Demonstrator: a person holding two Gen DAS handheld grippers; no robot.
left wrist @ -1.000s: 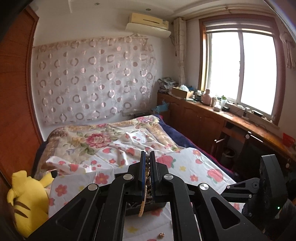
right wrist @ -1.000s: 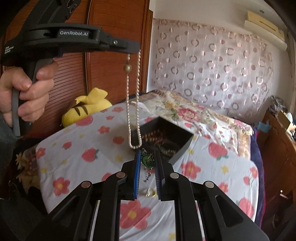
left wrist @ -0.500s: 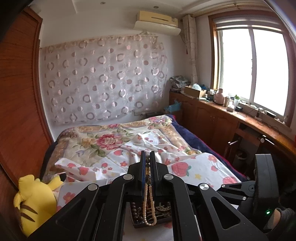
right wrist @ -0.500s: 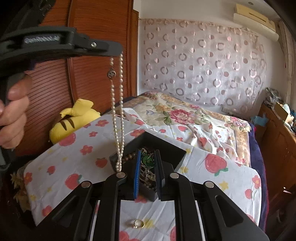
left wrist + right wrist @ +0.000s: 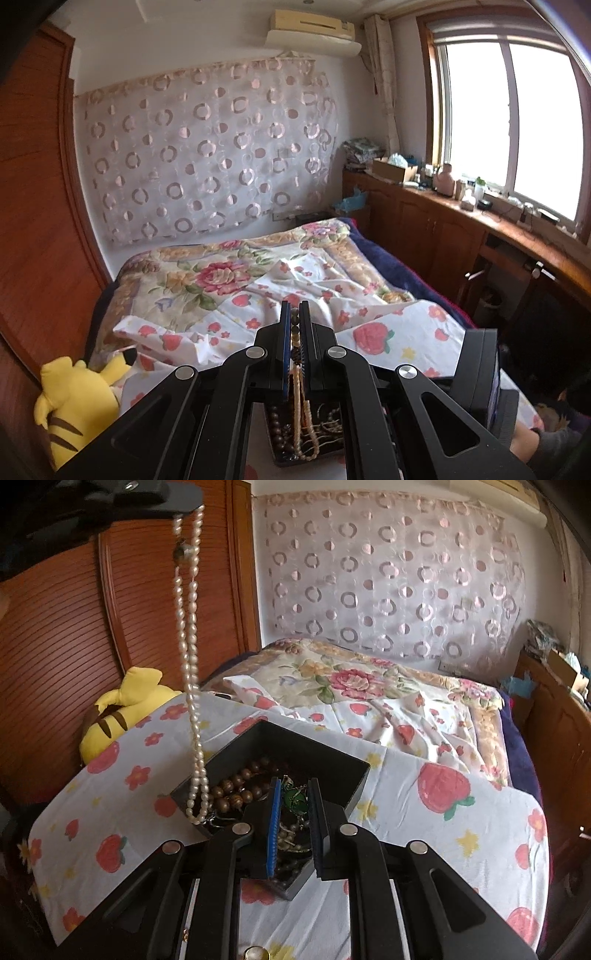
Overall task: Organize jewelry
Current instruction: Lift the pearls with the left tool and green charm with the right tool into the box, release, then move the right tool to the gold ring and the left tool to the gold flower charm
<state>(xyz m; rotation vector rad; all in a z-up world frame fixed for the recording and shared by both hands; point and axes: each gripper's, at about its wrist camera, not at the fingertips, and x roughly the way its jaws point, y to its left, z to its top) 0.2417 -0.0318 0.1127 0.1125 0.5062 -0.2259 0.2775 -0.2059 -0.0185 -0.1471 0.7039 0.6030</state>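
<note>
While the bed filled most of both views under a flowered quilt and a white sheet printed with strawberries, a wooden wardrobe stood along its one side and a patterned curtain hung on the wall behind it. A yellow plush toy lay against the wardrobe at the bed's edge. On the sheet sat a black jewelry box, open at the top, with brown wooden beads and tangled chains inside.

The left gripper was held high above the box, its body level and its fingers pointing out across the bed; seen from the right wrist camera it reached in from the upper left corner. Its jaws were clamped tight on a pearl necklace, which hung straight down as a doubled strand, the lowest loop draped over the near left corner of the box and touching the beads there. A small dark clasp sat just beneath the grip.

The right gripper was lower, angled down over the near side of the box, with its fingers parted and gripping nothing; a green pendant lay in the box between them. A gold ring rested on the sheet, close under this gripper.
</note>
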